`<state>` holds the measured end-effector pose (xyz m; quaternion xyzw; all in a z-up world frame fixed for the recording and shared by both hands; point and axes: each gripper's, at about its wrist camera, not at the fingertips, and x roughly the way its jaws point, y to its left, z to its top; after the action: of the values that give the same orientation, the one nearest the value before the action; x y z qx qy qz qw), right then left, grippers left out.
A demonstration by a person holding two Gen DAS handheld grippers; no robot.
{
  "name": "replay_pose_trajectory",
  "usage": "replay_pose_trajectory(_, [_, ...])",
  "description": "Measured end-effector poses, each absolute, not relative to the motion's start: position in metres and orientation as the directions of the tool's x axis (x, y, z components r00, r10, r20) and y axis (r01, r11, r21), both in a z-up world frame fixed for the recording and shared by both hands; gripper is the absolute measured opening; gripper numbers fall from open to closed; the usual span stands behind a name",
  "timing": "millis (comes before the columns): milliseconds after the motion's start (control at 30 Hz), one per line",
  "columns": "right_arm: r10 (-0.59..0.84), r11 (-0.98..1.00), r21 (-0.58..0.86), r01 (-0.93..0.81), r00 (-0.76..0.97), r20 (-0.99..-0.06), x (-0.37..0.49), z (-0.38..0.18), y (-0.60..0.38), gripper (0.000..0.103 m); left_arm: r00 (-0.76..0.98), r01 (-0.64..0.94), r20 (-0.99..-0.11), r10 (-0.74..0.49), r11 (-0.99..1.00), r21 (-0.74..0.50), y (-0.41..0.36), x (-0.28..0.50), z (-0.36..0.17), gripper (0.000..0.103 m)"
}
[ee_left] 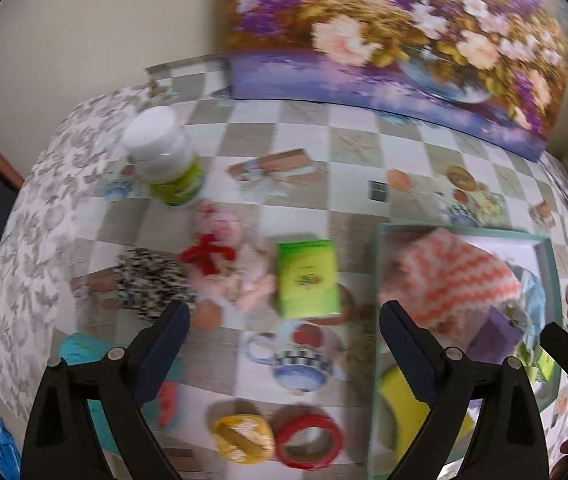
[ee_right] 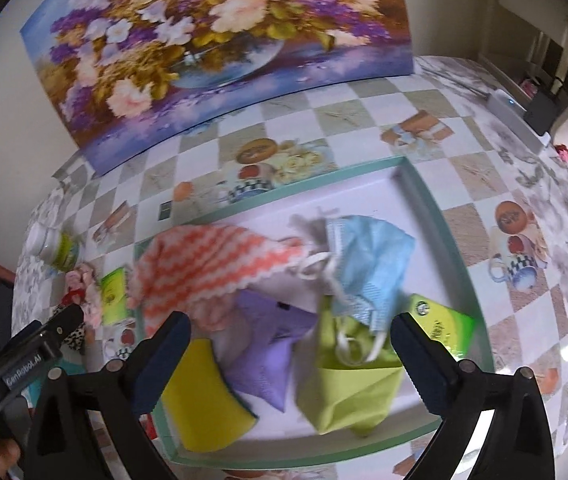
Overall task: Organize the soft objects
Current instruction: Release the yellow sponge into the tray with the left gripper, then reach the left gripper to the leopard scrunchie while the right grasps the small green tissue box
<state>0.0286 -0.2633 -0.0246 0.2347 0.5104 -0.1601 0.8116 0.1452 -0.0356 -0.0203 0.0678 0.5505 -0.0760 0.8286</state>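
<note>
A teal-rimmed white tray (ee_right: 456, 248) holds an orange-and-white zigzag cloth (ee_right: 212, 268), a blue face mask (ee_right: 368, 256), a purple cloth (ee_right: 268, 344), a green cloth (ee_right: 348, 392) and a yellow sponge (ee_right: 200, 396). My right gripper (ee_right: 290, 332) hangs open above them with nothing between its fingers. Left of the tray (ee_left: 464, 232) lie a pink plush toy with a red bow (ee_left: 220, 256) and a black-and-white cloth (ee_left: 148, 280). My left gripper (ee_left: 284, 320) stands open over the table near them, holding nothing.
A green box (ee_left: 308, 276), a white bottle (ee_left: 164, 156), a red tape ring (ee_left: 310, 440), a yellow patterned item (ee_left: 244, 436) and a teal item (ee_left: 80, 352) sit on the checked tablecloth. A flower painting (ee_right: 220, 40) leans at the back. The table's left edge curves close.
</note>
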Motion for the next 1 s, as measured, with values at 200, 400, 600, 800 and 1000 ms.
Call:
replay_pose_trajectory(200, [0.003, 0.866, 0.224, 0.447, 0.443, -0.896, 0.039, -0.02, -0.239, 0.101, 0.413, 0.129, -0.911, -0.009, 0.99, 0.048, -0.002, 0.152, -0.009, 0.096])
replay_pose_trajectory(400, [0.057, 0.892, 0.249, 0.377, 0.453, -0.89, 0.054, -0.022, -0.206, 0.101, 0.43, 0.064, -0.902, 0.032, 0.996, 0.066, 0.032, 0.157, -0.002, 0.096])
replay_pose_trajectory(600, [0.106, 0.918, 0.265, 0.294, 0.464, -0.88, 0.073, -0.024, -0.17, 0.101, 0.411, 0.024, -0.911, 0.043, 0.998, 0.057, 0.054, 0.163, -0.009, 0.096])
replay_pose_trajectory(800, [0.144, 0.94, 0.273, 0.206, 0.487, -0.861, 0.092, -0.027, -0.14, 0.101, 0.385, 0.019, -0.921, 0.053, 0.998, 0.065, 0.06, 0.169, -0.019, 0.096])
replay_pose_trajectory(1000, [0.166, 0.947, 0.279, 0.158, 0.502, -0.849, 0.105, -0.034, -0.124, 0.101, 0.345, 0.032, -0.936, 0.064, 0.996, 0.08, 0.063, 0.178, -0.035, 0.096])
